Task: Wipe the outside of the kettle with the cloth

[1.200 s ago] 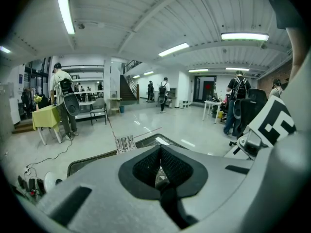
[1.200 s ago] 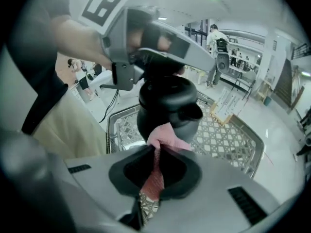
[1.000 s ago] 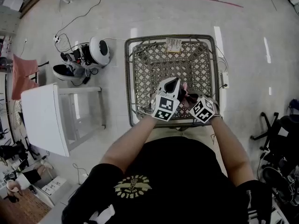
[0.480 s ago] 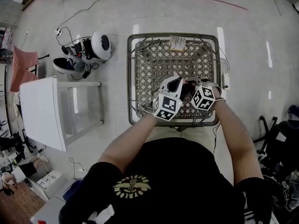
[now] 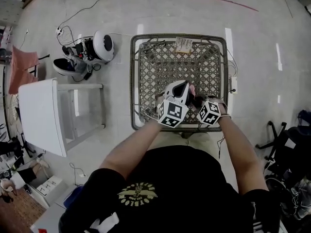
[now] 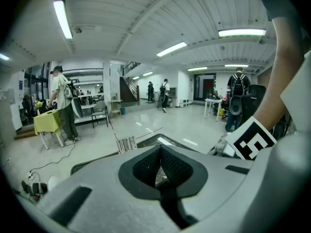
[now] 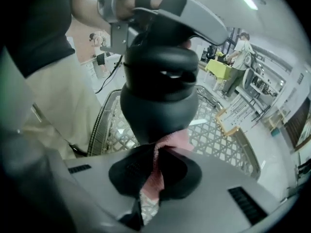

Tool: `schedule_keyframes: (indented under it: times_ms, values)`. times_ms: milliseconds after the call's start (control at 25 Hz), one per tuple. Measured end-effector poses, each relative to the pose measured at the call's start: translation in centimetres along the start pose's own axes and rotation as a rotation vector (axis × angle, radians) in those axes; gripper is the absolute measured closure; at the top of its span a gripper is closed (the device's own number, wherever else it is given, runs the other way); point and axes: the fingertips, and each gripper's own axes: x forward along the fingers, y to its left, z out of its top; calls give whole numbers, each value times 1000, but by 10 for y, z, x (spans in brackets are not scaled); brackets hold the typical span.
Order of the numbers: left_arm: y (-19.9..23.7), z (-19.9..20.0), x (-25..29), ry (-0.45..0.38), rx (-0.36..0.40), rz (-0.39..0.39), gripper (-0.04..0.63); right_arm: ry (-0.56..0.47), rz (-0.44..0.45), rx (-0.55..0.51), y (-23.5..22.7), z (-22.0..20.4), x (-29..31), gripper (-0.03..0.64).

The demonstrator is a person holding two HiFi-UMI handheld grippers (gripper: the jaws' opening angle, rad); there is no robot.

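Note:
A black kettle (image 7: 160,96) hangs over the woven table (image 5: 132,81), its top under my left gripper (image 7: 160,4). That left gripper (image 5: 181,87) looks shut in its own view (image 6: 160,171), and the part it grips is hidden there. My right gripper (image 7: 154,174) is shut on a pink cloth (image 7: 158,169), which it presses against the kettle's lower side. In the head view the right gripper (image 5: 197,100) sits just right of the left one, with a bit of the cloth (image 5: 192,89) showing between them.
The lattice table has a metal rim and a barcode tag (image 5: 182,44) at its far edge. A white side table (image 5: 41,115) stands to the left. A round white appliance with cables (image 5: 99,47) lies on the floor. Chair legs (image 5: 274,140) are at the right. People stand far off.
My right gripper went up along the kettle with the cloth, then came back down to where it was and rolled somewhat. The left gripper and the kettle stayed put.

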Motion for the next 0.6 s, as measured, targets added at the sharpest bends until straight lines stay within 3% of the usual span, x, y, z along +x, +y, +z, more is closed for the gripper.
schedule_keyframes:
  times_ms: [400, 600]
  values:
    - [0, -1, 1, 5, 0, 3, 588, -160, 47, 223, 72, 42, 5, 589]
    - [-2, 1, -2, -7, 33, 3, 588, -109, 44, 255, 59, 27, 12, 589]
